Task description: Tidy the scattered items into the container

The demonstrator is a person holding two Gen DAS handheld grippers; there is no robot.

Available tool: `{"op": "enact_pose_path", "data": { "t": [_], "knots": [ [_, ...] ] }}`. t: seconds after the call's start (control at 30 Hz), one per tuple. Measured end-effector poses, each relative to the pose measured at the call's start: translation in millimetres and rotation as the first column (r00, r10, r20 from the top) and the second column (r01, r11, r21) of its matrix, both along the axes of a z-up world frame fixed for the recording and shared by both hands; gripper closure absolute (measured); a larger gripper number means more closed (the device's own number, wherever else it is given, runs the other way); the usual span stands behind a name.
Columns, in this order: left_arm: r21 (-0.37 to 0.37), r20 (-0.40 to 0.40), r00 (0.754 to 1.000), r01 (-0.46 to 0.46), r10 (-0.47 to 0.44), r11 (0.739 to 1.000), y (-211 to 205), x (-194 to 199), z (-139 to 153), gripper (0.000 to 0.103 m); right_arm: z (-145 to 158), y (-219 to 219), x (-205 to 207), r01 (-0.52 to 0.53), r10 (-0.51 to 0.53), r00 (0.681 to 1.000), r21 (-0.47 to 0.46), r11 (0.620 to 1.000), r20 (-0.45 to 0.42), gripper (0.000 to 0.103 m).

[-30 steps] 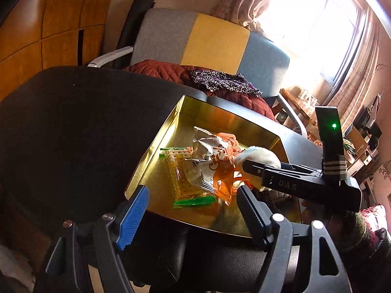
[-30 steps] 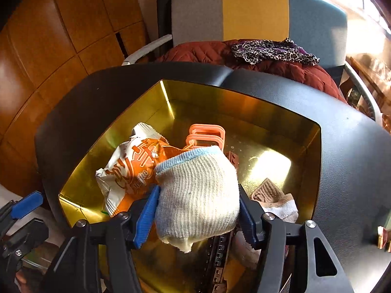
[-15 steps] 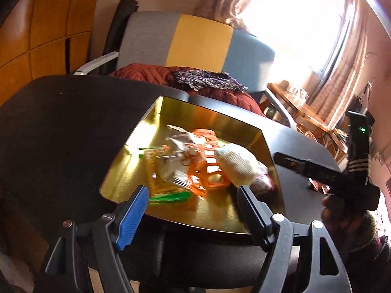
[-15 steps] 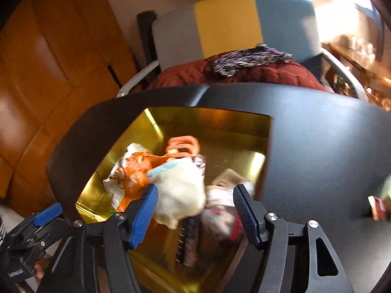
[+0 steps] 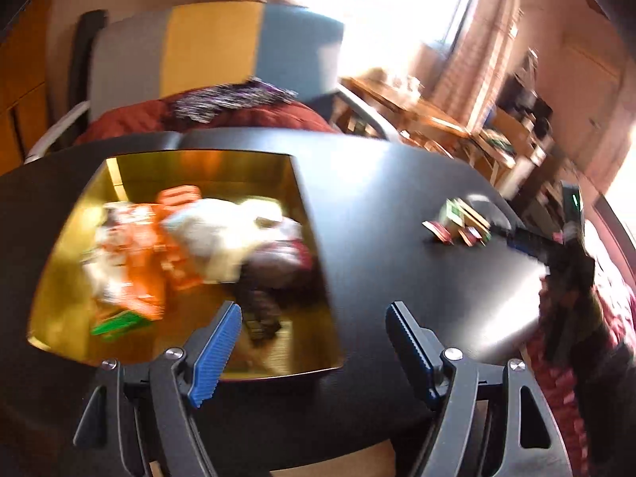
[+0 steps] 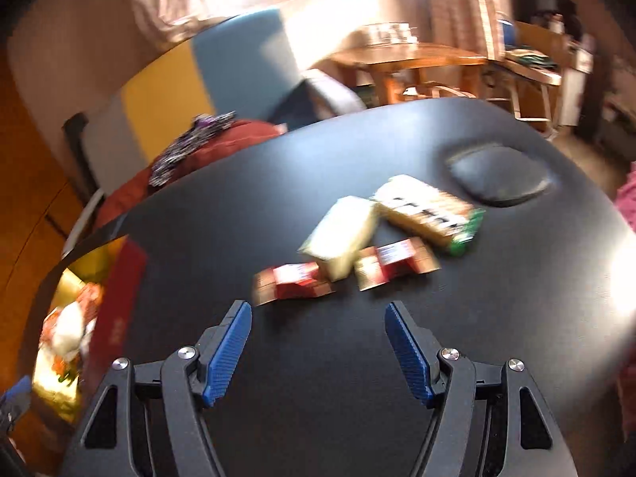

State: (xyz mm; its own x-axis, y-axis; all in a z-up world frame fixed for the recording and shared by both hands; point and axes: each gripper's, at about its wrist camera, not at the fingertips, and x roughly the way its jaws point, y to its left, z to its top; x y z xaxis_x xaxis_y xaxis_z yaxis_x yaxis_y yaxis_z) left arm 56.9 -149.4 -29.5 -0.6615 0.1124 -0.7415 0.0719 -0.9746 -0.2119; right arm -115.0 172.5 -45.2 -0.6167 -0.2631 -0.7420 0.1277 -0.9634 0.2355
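Observation:
A gold tin box (image 5: 310, 214) sits on the black table at the left and holds a white sock (image 5: 222, 234), orange snack packets (image 5: 135, 262) and other items. My left gripper (image 5: 314, 330) is open and empty above the box's near right corner. My right gripper (image 6: 318, 330) is open and empty over the bare table. Just beyond it lie two small red packets (image 6: 294, 282), (image 6: 397, 262), a pale yellow packet (image 6: 342, 234) and a longer biscuit pack (image 6: 429, 214). These also show in the left wrist view (image 5: 457, 222). The box shows at the left edge of the right wrist view (image 6: 119, 314).
An oval dent (image 6: 497, 179) is in the table beyond the packets. A chair with a red coat (image 5: 206, 115) stands behind the table. A wooden table (image 6: 417, 59) and clutter lie further back. The person's arm (image 5: 572, 278) shows at the right.
My right gripper let go of the white sock into the box, opened and swung right to face the packets on the table. My left gripper also turned to the right.

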Motion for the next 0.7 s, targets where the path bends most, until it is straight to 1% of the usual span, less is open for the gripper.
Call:
{"op": "enact_pose_path", "data": {
  "t": [0.07, 0.17, 0.23, 0.27, 0.33, 0.5, 0.57, 0.6, 0.63, 0.7],
  "knots": [
    [-0.002, 0.017, 0.999, 0.041, -0.041, 0.999, 16.7, -11.1, -1.7, 0.026, 1.7, 21.6, -18.9, 0.034, -0.034, 0.999, 0.005, 0.999, -0.002, 0.032],
    [-0.009, 0.036, 0.993, 0.109, -0.109, 0.994, 44.9, -30.1, -5.5, 0.026, 6.2, 42.7, -49.2, 0.069, -0.069, 0.998, 0.010, 0.998, -0.004, 0.032],
    [-0.014, 0.049, 0.988, 0.148, -0.147, 0.989, 61.6, -42.0, -8.0, 0.026, 8.5, 48.3, -67.0, 0.066, -0.066, 0.998, -0.013, 0.998, 0.004, 0.032],
    [-0.016, 0.056, 0.985, 0.167, -0.166, 0.986, 69.8, -47.9, -9.3, 0.026, 9.7, 48.1, -75.6, 0.043, -0.043, 0.999, -0.042, 0.998, 0.012, 0.032],
    [-0.019, 0.069, 0.979, 0.196, -0.194, 0.980, 84.4, -59.6, -12.7, 0.026, 10.7, 36.1, -89.2, -0.030, 0.032, 0.999, -0.086, 0.996, 0.028, 0.032],
    [0.000, 0.105, 0.967, 0.234, -0.233, 0.972, 105.5, -73.5, -24.0, 0.026, -1.0, -20.7, -119.6, -0.158, 0.158, 0.986, 0.010, 0.987, 0.048, 0.032],
    [0.004, 0.121, 0.965, 0.233, -0.232, 0.972, 104.8, -73.1, -28.6, 0.026, -15.2, -37.3, -133.8, -0.153, 0.146, 0.985, 0.072, 0.986, 0.093, 0.032],
    [0.007, 0.128, 0.965, 0.230, -0.229, 0.973, 103.5, -72.8, -30.6, 0.026, -21.9, -42.3, -137.9, -0.156, 0.148, 0.983, 0.072, 0.985, 0.110, 0.032],
    [0.010, 0.135, 0.964, 0.228, -0.227, 0.974, 101.4, -72.6, -32.7, 0.026, -28.6, -46.7, -139.8, -0.172, 0.165, 0.978, 0.049, 0.984, 0.129, 0.032],
    [0.010, 0.144, 0.966, 0.214, -0.213, 0.977, 96.6, -72.3, -35.0, 0.026, -37.4, -60.1, -138.1, -0.220, 0.214, 0.966, 0.028, 0.975, 0.148, 0.030]
  ]
}}
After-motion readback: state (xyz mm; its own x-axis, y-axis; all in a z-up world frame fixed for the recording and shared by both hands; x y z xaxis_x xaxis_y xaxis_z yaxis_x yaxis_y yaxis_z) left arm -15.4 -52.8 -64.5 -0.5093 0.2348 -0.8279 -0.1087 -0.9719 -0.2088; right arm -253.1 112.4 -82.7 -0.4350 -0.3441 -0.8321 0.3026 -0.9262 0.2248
